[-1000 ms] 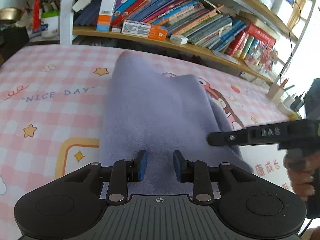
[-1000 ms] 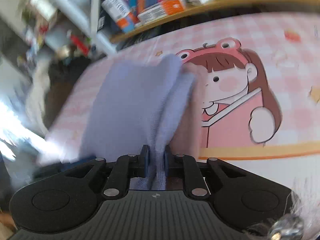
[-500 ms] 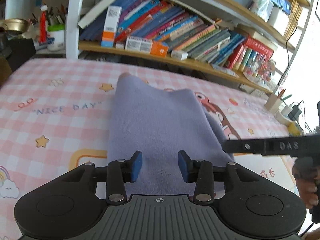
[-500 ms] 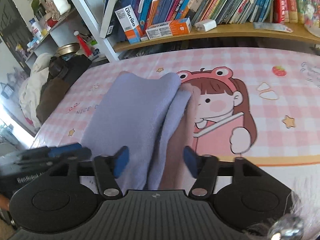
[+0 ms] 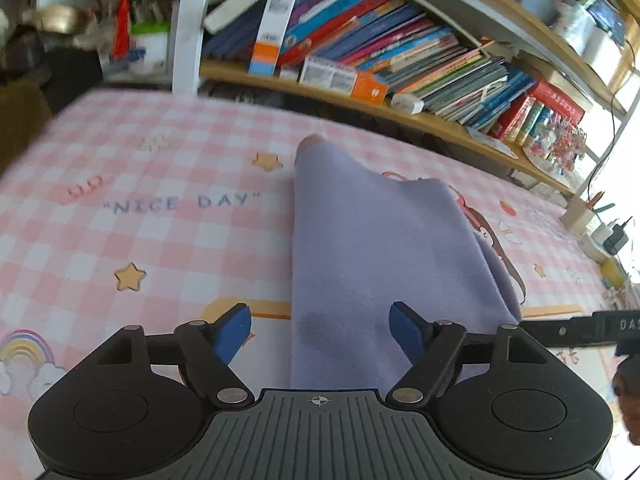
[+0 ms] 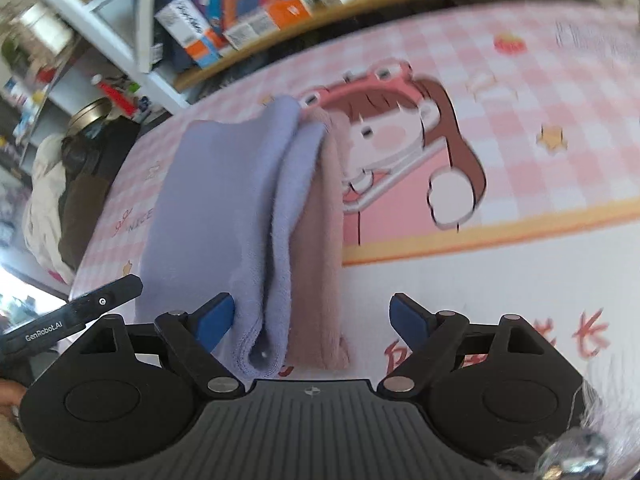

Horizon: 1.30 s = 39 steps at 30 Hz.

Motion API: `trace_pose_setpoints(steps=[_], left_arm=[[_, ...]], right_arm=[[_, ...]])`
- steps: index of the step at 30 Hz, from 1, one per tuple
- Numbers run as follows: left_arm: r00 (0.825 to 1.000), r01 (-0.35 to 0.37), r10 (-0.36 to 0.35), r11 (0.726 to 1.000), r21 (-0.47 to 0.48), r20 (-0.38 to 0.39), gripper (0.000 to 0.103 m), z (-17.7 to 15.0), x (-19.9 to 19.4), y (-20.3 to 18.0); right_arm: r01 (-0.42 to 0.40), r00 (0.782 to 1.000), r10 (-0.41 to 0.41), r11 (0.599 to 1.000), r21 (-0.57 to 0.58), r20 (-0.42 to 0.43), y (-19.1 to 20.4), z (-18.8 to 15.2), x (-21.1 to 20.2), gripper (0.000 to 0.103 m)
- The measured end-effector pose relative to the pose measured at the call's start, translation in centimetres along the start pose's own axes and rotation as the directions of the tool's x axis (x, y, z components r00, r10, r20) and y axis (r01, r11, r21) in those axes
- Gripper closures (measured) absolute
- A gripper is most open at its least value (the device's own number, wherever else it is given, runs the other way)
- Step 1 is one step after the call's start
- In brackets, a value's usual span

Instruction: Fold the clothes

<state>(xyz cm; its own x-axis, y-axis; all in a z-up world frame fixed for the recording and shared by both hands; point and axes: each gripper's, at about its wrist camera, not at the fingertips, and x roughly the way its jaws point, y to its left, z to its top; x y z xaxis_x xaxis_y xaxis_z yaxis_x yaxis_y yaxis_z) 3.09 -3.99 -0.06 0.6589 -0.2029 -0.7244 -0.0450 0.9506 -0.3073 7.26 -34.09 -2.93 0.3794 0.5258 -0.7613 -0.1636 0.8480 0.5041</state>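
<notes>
A lavender cloth (image 5: pixel 372 248) lies folded lengthwise in a long strip on the pink checked mat (image 5: pixel 160 240). My left gripper (image 5: pixel 320 330) is open and empty just above the strip's near end. In the right wrist view the same lavender cloth (image 6: pixel 224 208) shows its stacked folded edges, with a dusty-pink layer (image 6: pixel 320 248) along its right side. My right gripper (image 6: pixel 312 318) is open and empty over that near end. Each gripper's arm shows at the edge of the other's view.
A wooden bookshelf (image 5: pixel 380 68) packed with books and boxes runs along the mat's far edge. A white post (image 5: pixel 188 24) stands at the left. Cups and chargers (image 5: pixel 592 220) sit at the far right. A cartoon girl print (image 6: pixel 404 152) lies right of the cloth.
My right gripper has let go of the cloth's folded edge and opened wide. My left gripper has opened wider too. Both have drawn back a little; the cloth lies flat.
</notes>
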Motion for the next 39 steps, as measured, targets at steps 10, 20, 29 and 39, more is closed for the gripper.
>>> trace_pose_setpoints(steps=[10,20,29,39], left_arm=[[0.975,0.180,-0.192,0.978,-0.108,-0.114,0.020,1.2,4.5,1.8],[0.986,0.145,-0.146,0.989,-0.007,-0.084,0.059,2.1,3.2,-0.4],[0.966,0.205,-0.208,0.978,-0.035,-0.156,0.056,0.2,0.9,0.5],[0.931,0.279,-0.304,0.950,-0.141,-0.204,0.038,-0.1,3.6,2.3]], right_arm=[[-0.062,0.998,0.064,0.991,0.121,-0.017,0.2,0.5,1.9,0.041],[0.049,0.995,-0.042,0.995,-0.085,0.086,5.3,-0.2,0.9,0.076],[0.060,0.997,-0.055,0.992,-0.112,0.048,5.9,-2.6,-1.1,0.072],[-0.015,1.000,0.011,0.985,0.170,0.025,1.9,-3.3,-0.1,0.049]])
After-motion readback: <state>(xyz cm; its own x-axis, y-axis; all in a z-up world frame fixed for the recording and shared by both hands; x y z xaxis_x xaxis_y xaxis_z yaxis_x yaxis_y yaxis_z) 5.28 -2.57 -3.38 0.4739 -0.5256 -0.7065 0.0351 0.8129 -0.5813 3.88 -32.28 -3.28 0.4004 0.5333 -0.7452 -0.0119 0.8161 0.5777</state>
